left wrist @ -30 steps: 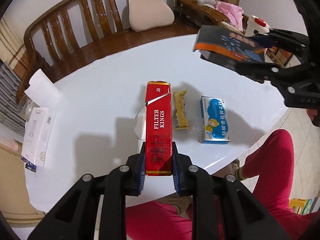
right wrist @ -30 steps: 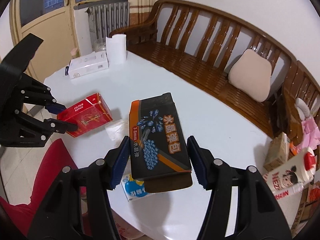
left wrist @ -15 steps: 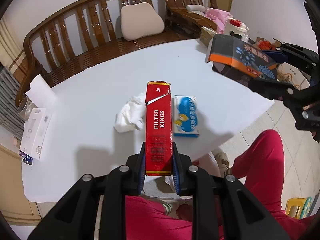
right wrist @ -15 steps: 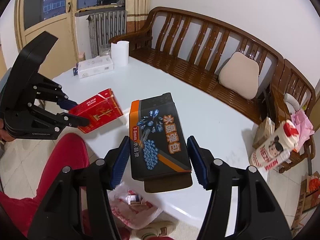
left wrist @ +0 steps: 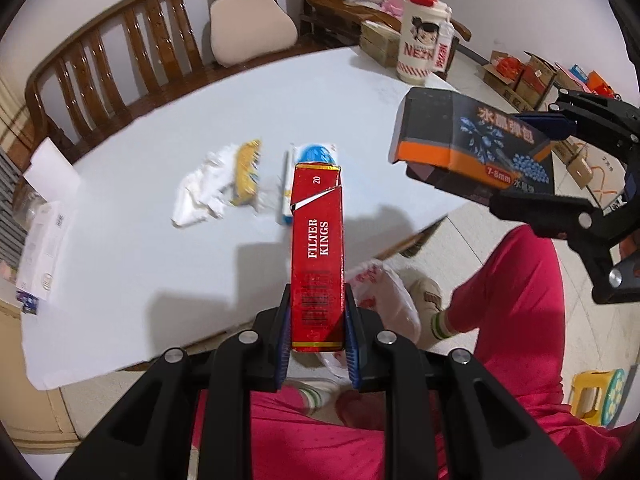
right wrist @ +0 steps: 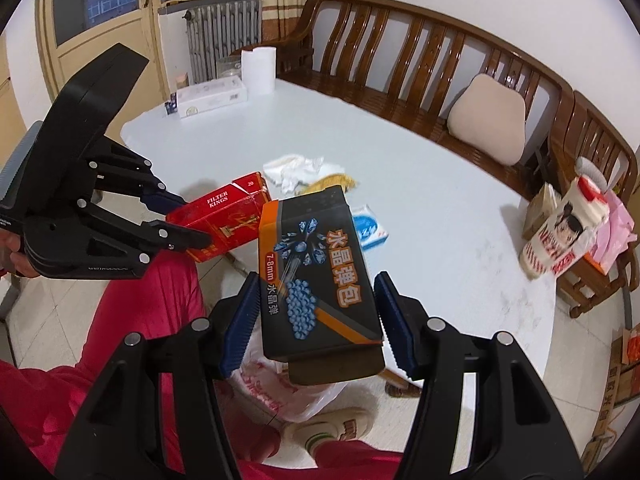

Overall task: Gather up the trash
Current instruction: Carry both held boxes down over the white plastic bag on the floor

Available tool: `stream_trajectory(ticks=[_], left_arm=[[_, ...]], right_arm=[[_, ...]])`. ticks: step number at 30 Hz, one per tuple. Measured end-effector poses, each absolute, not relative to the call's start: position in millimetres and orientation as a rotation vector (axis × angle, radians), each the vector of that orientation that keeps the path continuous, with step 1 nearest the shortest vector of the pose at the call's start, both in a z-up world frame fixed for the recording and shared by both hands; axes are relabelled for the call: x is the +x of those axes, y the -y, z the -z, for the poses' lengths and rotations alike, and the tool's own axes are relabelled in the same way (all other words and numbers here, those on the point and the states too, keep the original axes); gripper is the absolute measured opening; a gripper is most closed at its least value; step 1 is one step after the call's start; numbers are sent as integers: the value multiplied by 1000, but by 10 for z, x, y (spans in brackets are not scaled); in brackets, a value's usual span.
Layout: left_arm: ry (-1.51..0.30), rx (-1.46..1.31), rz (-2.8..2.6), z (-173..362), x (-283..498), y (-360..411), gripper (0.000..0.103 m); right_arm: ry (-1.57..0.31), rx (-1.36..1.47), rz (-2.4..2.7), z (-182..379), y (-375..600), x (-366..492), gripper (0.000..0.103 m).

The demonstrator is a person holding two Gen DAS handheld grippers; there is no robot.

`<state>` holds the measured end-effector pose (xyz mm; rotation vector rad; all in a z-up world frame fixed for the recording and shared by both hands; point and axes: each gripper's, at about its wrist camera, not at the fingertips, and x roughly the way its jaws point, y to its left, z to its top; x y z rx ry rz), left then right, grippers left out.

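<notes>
Both grippers have drawn back past the table (left wrist: 132,240) edge since a second ago; a white plastic bag (right wrist: 288,394) now shows below the jaws. The bag is half hidden behind the boxes. The left gripper (left wrist: 317,342) clamps a red cigarette box (left wrist: 318,256) marked FILTER KINGS; the right gripper (right wrist: 314,326) pinches a black, orange-trimmed box (right wrist: 316,280).

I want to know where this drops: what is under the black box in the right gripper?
Under the black box lies a white plastic bag on the floor; its opening is hidden by the box.
</notes>
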<state>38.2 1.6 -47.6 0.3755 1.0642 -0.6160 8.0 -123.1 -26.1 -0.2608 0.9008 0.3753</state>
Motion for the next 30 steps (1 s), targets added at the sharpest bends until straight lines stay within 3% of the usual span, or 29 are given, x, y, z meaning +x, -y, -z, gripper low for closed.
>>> stream_trajectory(ticks=[11,30], left_arm=[[-1126,390,649,977,183,146,22],[-1364,362,675,2397,107,239,22]], right_arm=[[-965,-220,-383,667,1218,-115,57],[-1115,-163,-318,1805,1314,-265,57]])
